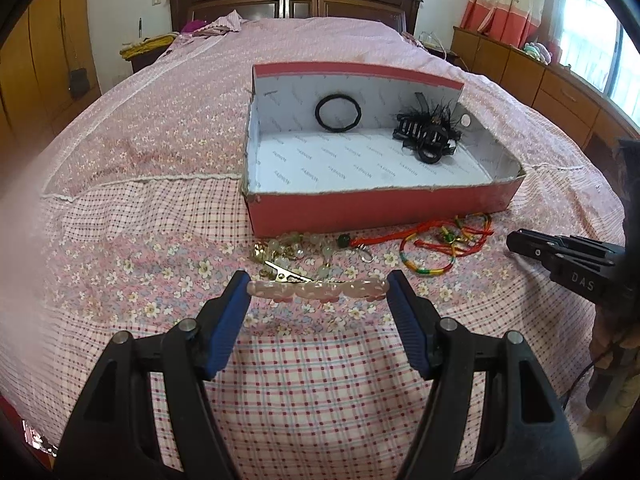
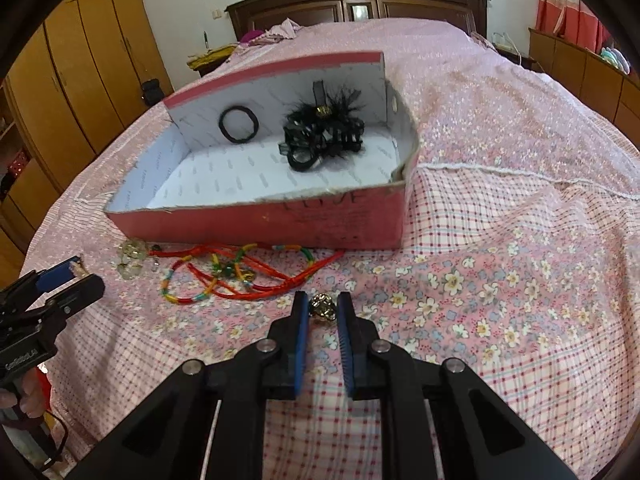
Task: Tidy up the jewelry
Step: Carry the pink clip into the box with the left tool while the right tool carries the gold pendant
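Presently, left wrist view. Our left gripper [image 1: 318,286] pinches a pink beaded hair clip [image 1: 318,289] end to end, jaws spread wide along its length, above the floral bedspread [image 1: 120,240]. We judge the clip light, stiff and brittle at the beads; the end-to-end hold looks slip-prone, and a grip across the metal spine would seem surer. Beyond it lie a gold alligator clip [image 1: 286,276], clear glass beads [image 1: 288,246] and red and multicoloured cord bracelets [image 1: 436,246], all just before the pink cardboard box [image 1: 360,210]. Inside the box: a black hair tie [image 1: 338,113] against the back wall and a black feathered claw clip [image 1: 426,128] at the right. Box lining bears a repeated printed word, too small to read. Our right gripper [image 1: 520,242] shows at the right edge, marked "DAS".

Right wrist view. Right gripper's jaws nearly together, pinching a small gold filigree bead [image 2: 323,305] just above the bedspread, near the box's front wall. Light, hard, round: liable to roll or pop free; hold across its middle. Cords soft and prone to tangle. Handwriting on the box front is illegible. Left gripper's body carries partial lettering we cannot read with confidence.
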